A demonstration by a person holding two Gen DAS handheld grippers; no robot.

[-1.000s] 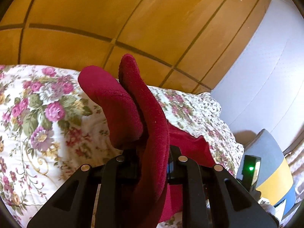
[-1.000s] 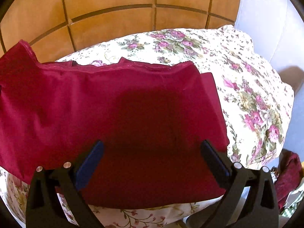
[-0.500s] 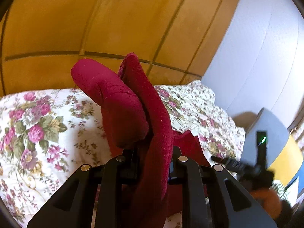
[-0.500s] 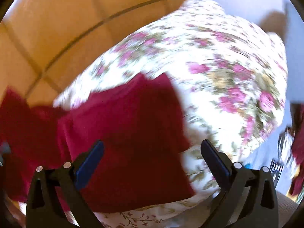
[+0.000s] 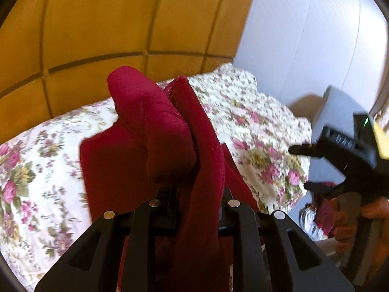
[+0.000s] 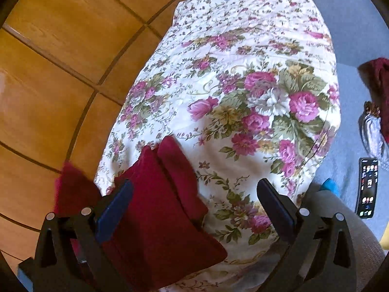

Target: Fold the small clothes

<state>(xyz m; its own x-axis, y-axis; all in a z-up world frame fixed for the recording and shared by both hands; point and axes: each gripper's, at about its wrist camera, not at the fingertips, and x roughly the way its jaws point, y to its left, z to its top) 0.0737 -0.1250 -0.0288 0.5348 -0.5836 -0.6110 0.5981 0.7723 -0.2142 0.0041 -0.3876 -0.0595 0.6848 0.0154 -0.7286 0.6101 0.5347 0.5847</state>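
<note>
Dark red cloth (image 5: 184, 150), a soft, plush small garment, lies partly folded on a floral bedspread (image 6: 243, 102), with a bunched fold standing up from the left gripper (image 5: 194, 194), whose jaws are clamped tight on it. Right gripper (image 6: 194, 202) hangs over the cloth's right edge with its jaws spread wide and nothing between them. Compared with 1 second ago, the cloth looks narrower and more doubled over, and the right gripper's view now takes in a phone (image 6: 368, 187) on the grey floor.
</note>
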